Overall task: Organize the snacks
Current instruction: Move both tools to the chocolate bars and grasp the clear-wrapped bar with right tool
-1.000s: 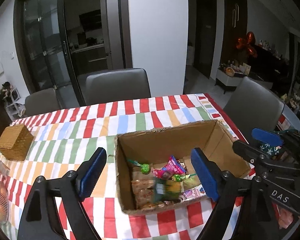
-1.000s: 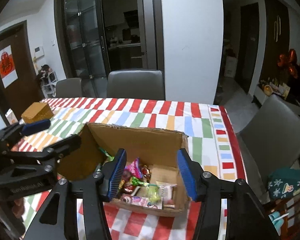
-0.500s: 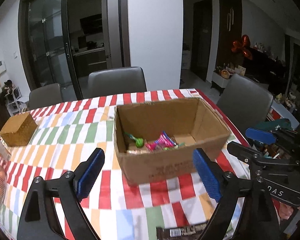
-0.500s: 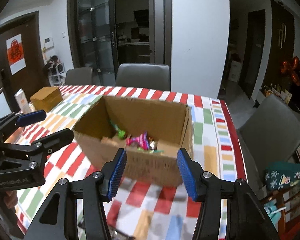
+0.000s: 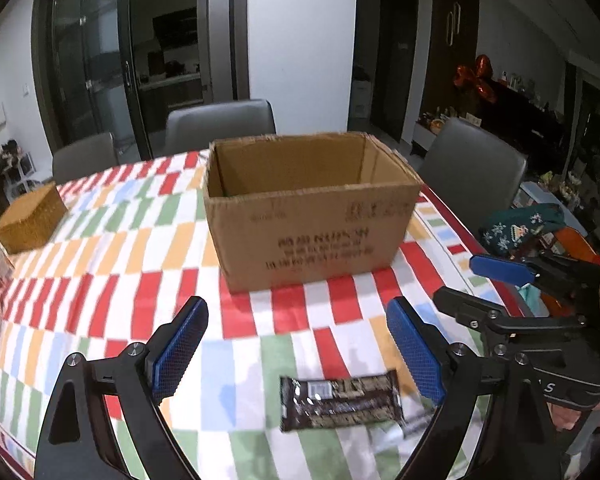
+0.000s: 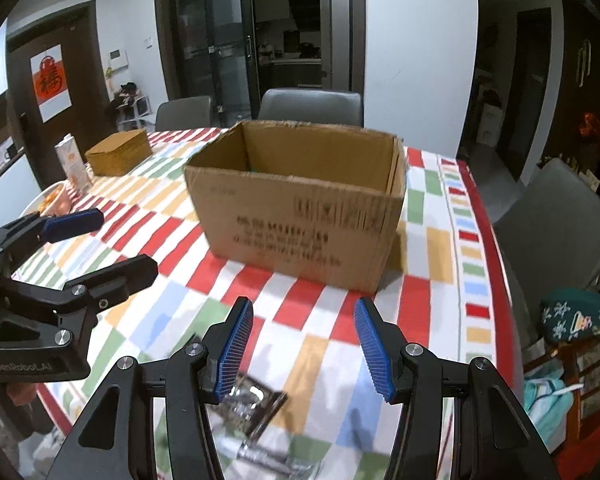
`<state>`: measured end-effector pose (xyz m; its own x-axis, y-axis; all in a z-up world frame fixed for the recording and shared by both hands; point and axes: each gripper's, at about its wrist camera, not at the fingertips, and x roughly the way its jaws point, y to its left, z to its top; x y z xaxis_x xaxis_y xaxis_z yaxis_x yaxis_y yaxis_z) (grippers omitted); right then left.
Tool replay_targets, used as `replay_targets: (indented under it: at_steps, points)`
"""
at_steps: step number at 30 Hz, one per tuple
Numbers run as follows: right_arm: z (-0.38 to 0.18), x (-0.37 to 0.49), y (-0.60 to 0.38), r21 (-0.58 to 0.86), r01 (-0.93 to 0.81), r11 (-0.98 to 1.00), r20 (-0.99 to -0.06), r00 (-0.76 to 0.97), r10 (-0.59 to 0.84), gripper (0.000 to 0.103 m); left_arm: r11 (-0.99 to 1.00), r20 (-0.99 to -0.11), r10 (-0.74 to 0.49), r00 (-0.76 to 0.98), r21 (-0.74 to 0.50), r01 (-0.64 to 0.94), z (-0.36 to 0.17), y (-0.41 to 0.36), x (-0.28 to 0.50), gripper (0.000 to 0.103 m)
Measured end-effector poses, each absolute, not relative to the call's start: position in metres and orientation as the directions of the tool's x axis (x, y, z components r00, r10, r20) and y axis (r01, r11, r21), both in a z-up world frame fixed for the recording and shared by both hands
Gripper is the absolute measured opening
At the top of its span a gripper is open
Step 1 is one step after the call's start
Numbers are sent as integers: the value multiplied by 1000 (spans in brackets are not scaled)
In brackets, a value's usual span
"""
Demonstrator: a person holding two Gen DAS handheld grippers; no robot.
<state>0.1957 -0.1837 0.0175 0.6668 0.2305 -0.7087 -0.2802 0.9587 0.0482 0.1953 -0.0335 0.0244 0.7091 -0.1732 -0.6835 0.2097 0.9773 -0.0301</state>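
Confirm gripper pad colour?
Blue, ribbed, on black fingers. Clearest in the right wrist view: right gripper pads; left gripper matches.

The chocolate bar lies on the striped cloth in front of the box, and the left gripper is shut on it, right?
Not quite. The left gripper is open, holding nothing. The chocolate bar does lie on the cloth in front of the box, as the left wrist view shows.
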Motion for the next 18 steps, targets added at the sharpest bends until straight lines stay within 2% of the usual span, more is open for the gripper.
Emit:
replay_targets:
  at_steps: [18]
  points:
    - [-48,151,-180,74,-330,941,-826,509,244,54,966,-780,-131,612,38,254,-35,-46,147,91]
